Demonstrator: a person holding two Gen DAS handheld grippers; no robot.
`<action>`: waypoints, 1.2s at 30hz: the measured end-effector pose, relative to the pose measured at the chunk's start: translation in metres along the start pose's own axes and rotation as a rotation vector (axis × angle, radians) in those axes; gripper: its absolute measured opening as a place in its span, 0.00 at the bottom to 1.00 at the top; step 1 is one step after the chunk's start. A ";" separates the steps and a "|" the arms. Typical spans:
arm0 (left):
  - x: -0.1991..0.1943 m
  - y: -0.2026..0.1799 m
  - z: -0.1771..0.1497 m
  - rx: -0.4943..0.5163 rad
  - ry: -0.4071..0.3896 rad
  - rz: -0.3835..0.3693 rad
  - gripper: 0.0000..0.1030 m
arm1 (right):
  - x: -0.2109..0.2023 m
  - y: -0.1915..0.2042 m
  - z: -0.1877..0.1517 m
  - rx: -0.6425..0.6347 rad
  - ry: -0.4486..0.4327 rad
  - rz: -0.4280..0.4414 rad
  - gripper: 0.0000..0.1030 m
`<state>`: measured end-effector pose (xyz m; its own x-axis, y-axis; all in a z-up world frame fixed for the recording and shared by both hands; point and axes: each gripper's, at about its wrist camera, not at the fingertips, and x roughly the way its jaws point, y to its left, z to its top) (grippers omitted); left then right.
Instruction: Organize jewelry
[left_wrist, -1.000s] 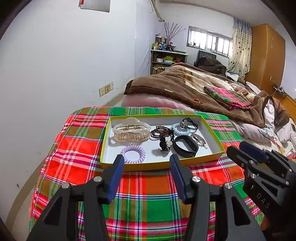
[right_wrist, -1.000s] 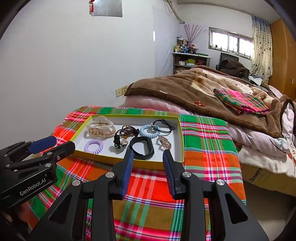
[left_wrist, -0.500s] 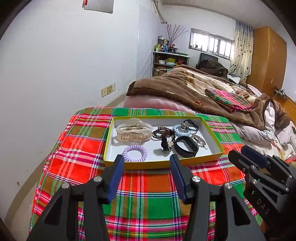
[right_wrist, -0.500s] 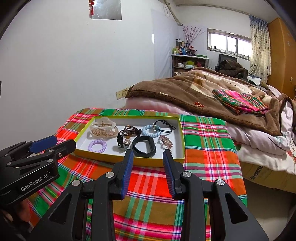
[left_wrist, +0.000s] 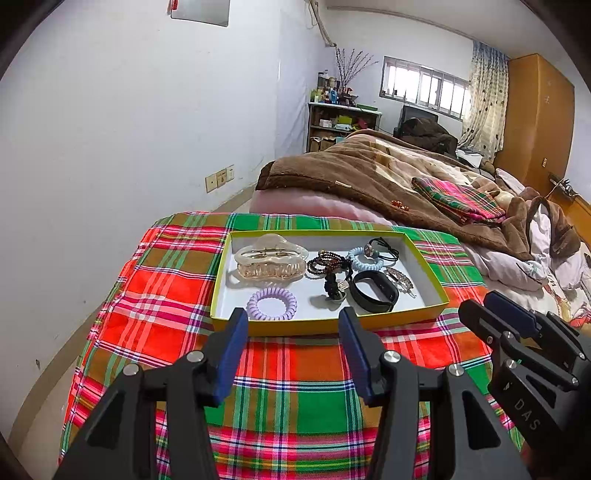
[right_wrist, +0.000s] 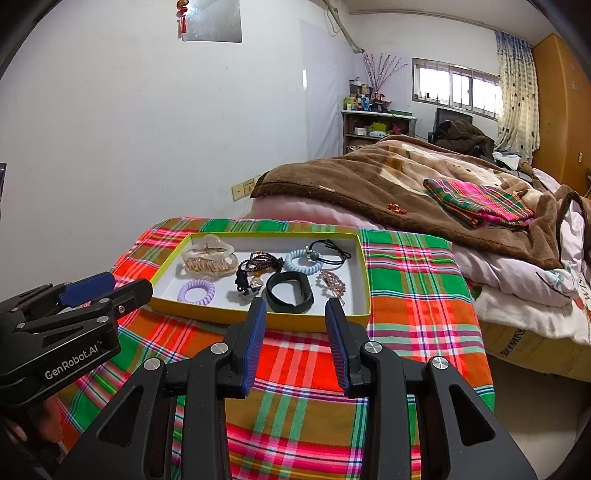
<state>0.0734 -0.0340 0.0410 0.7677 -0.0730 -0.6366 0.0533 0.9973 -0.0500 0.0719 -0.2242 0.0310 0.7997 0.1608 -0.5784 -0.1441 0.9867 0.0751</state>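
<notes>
A yellow-rimmed tray (left_wrist: 325, 325) (right_wrist: 258, 319) with a white floor sits on a plaid cloth. It holds a clear claw clip (left_wrist: 271, 260), a purple coil tie (left_wrist: 271, 303), a beaded bracelet (left_wrist: 327, 262), a blue coil tie (left_wrist: 364, 258), a black band (left_wrist: 373, 291) and a small hair clip (left_wrist: 400, 280). My left gripper (left_wrist: 293, 325) is open and empty, just short of the tray's near rim. My right gripper (right_wrist: 295, 314) is open and empty, also at the near rim, by the black band (right_wrist: 290, 291).
The plaid cloth (left_wrist: 295, 387) covers a small table beside a white wall on the left. A bed with a brown blanket (left_wrist: 369, 173) lies behind and to the right. A folded plaid cloth (left_wrist: 458, 201) rests on the blanket. The floor drops off right of the table (right_wrist: 517, 406).
Both grippers have drawn back and risen slightly, so the tray sits a little farther away. Both stay open and empty. The items in the tray have not moved.
</notes>
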 end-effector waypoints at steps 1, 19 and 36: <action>0.001 0.000 0.000 -0.001 0.001 0.001 0.51 | 0.000 0.001 0.000 -0.001 0.000 0.000 0.33; 0.004 0.001 0.001 -0.011 0.010 0.007 0.51 | 0.002 0.003 0.000 -0.002 0.006 0.002 0.33; 0.004 0.002 0.000 -0.016 0.012 0.013 0.51 | 0.002 0.001 -0.001 -0.001 0.005 0.000 0.33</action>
